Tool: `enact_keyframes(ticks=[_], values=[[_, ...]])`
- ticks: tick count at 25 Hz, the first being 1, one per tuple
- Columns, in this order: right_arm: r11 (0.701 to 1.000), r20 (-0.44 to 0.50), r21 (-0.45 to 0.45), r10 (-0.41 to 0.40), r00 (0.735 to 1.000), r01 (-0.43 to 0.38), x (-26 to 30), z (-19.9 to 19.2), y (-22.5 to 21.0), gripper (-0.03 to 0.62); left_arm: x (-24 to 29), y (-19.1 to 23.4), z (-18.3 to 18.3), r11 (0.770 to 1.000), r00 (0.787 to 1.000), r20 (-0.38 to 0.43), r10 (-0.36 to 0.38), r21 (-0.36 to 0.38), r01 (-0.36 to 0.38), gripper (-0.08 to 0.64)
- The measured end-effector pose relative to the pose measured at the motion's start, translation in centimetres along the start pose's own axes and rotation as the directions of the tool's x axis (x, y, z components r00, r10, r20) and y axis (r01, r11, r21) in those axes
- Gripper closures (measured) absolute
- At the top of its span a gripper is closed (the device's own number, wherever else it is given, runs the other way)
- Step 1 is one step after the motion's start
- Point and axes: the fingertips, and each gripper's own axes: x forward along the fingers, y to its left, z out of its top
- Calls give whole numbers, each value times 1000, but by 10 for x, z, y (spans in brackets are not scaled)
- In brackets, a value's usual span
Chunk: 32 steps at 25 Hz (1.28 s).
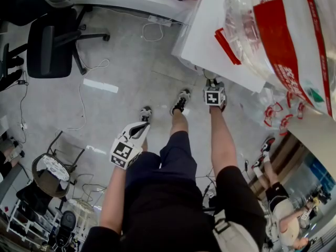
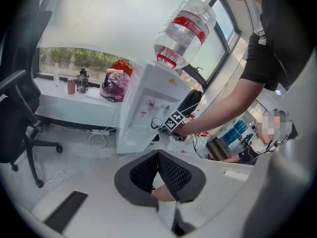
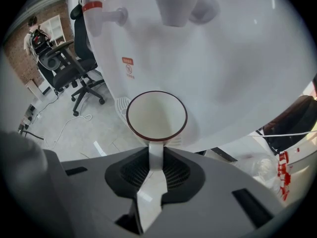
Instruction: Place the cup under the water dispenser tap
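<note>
1. Lower left of centre in the head view, the left gripper (image 1: 140, 129) hangs over the floor (image 1: 121, 62) beside the person's leg (image 1: 178, 125). In its own view its jaws are clenched tip to tip with nothing between them.
2. In the middle of the left gripper view, the dispenser (image 2: 143, 108) stands with a bottle (image 2: 184, 31) upside down on top.
3. At the left of the right gripper view, a chair (image 3: 74, 58) stands on the floor.
4. At the upper left of that view, a red-ringed tap (image 3: 99, 11) juts from the dispenser.
5. Just left of centre, a grille (image 3: 121, 105) shows beside the cup (image 3: 156, 114).
6. The cup, white, dark-rimmed and empty, sits upright at centre. In the frame it lies below the white tap (image 3: 174, 6), against the dispenser's front.
7. The right gripper (image 3: 156, 150) grasps the cup by its handle (image 3: 155, 157), with a pad pressed to either side.
</note>
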Motion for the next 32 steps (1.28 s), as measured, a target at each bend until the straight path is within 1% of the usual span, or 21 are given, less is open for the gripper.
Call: enact_keyframes(ticks=[8,12,18,22,28,32], values=[[999,-63,-30,-25,998,23,6,-19,-6,531,2,3,7,1000,1000,6,7,3,-7,560],[999,-66,-27,-22,998,20,5,-20,-7,526,3,0,10,1000,1000,10,0,5,0,560],[999,-93,-35,-23,995,19,5,-29,-6,508,4,-3,6,1000,1000,-1,-3,13,3,560],[996,-102,-85,-44,994,36,-8,-26,-12,502,2,-8,9,1000,1000,8,-17,20,17,560],[994,-113,-102,-52,992,41,-33,-36,-9,495,-11,-16,15,999,999,14,-31,44,30,560],[990,-111,-132,-65,992,50,-64,-43,-6,495,-18,-28,27,993,998,17,-68,103,66,560]])
